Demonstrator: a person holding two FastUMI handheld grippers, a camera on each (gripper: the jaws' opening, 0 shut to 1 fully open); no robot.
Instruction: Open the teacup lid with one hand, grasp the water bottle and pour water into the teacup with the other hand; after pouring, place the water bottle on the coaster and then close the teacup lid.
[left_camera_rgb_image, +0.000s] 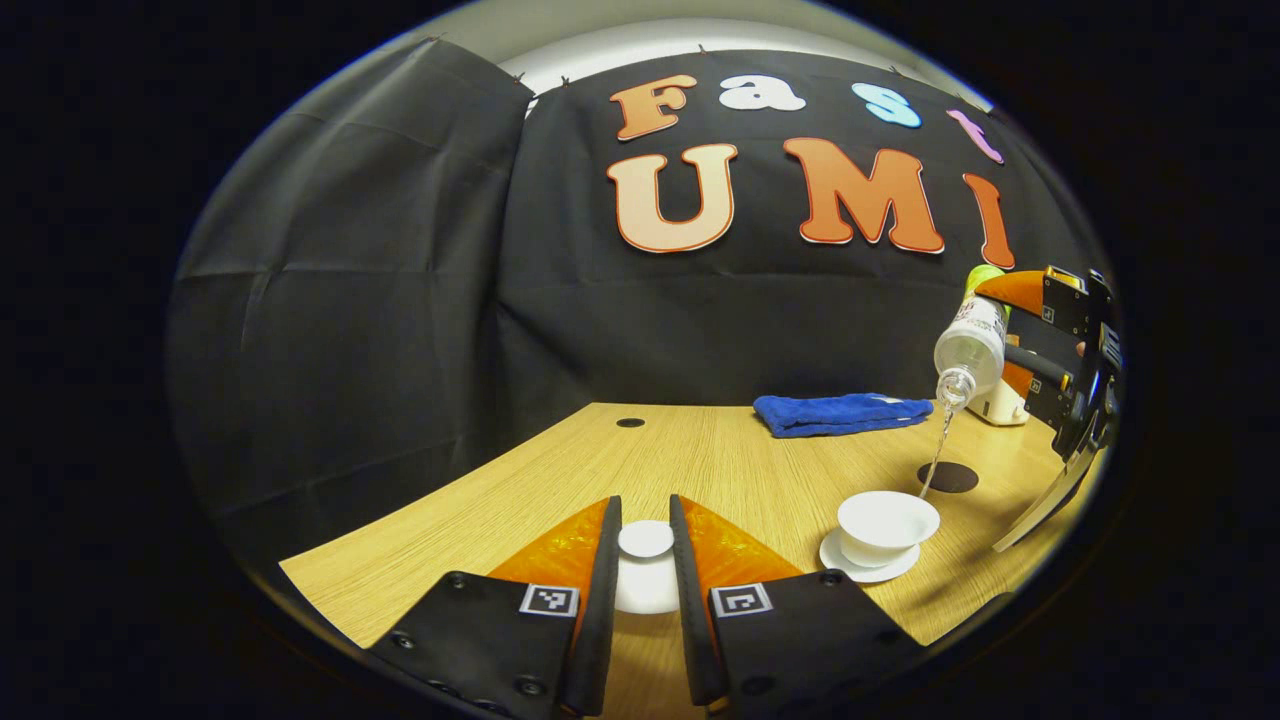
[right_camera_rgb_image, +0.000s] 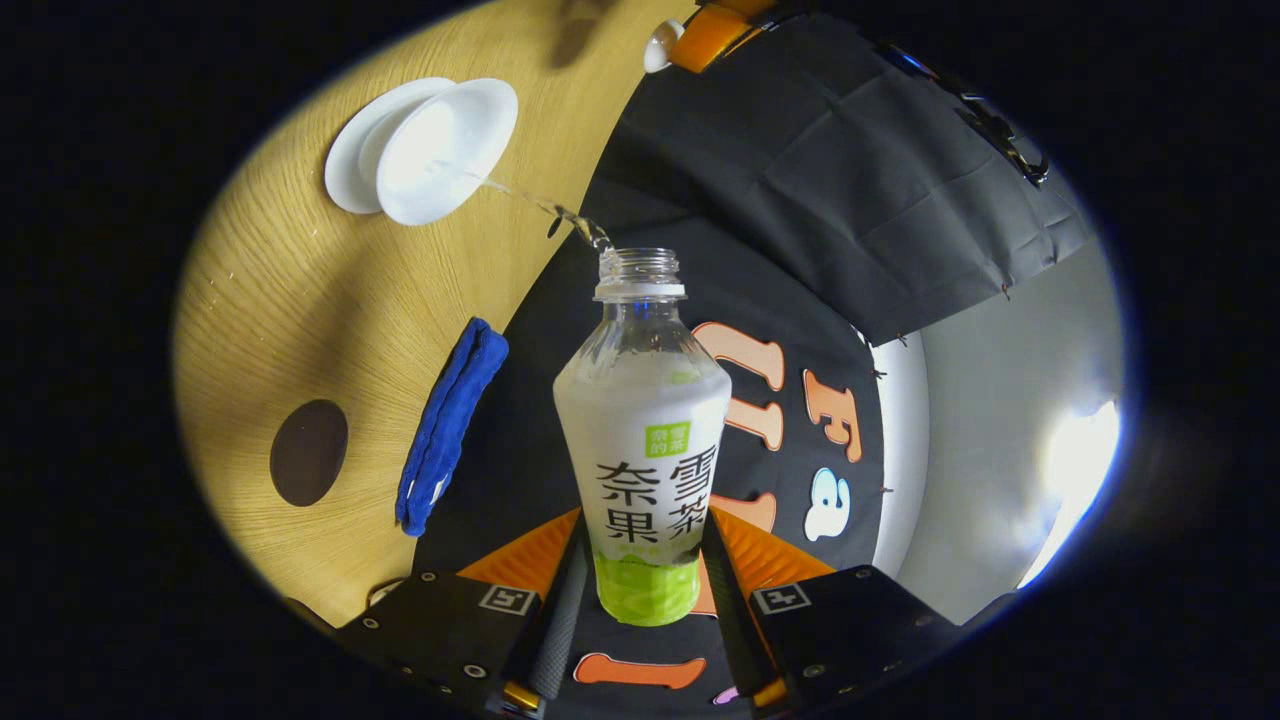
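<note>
1. The right gripper (right_camera_rgb_image: 640, 600) has its jaws closed on the lower body of the water bottle (right_camera_rgb_image: 645, 440), tipped so its long axis slants neck-down toward the teacup (left_camera_rgb_image: 887, 525).
2. A thin stream runs from the mouth into the teacup, which sits on its saucer on the worktop (left_camera_rgb_image: 700, 460).
3. The coaster (left_camera_rgb_image: 948, 477) lies just behind the teacup, nearer the right gripper.
4. The left gripper (left_camera_rgb_image: 645, 560) clamps the lid (left_camera_rgb_image: 646, 540), held left of the teacup.

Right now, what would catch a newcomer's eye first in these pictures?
The tilted water bottle, clamped in the right gripper, sends a thin stream of water into the open white teacup on its saucer. Nearer, the left gripper holds the teacup lid just above the wooden table.
</note>
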